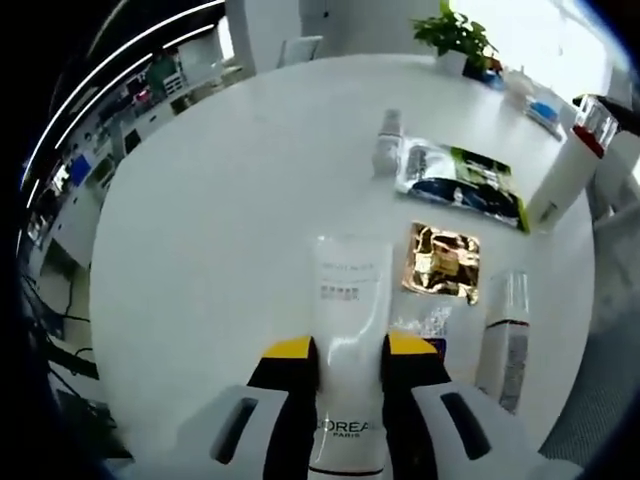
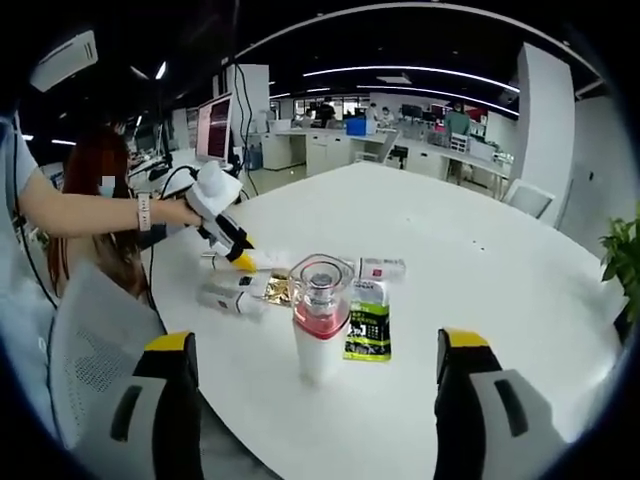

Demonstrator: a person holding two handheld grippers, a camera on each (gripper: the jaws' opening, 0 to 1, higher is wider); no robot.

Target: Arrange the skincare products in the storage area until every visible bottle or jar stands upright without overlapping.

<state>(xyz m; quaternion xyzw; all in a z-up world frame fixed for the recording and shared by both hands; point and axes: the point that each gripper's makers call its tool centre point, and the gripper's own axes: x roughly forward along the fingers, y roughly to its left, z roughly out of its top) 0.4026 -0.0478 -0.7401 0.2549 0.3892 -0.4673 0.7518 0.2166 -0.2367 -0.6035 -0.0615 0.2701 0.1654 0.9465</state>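
White round surface [image 1: 220,230] ahead of left claw. Potted plant [image 1: 455,35] at far edge, up right. Monitor [image 2: 214,127] far left of right claw.

Two tubes – white one [image 1: 347,330] between jaws, small one [image 1: 387,142] lying farther off. Two upright bottles – red-collared one [image 2: 320,315], slim clear one [image 1: 508,335]. Two sachets – green-black [image 1: 462,182], gold [image 1: 445,262]. One potted plant [image 1: 455,38]. One white table [image 1: 220,240].
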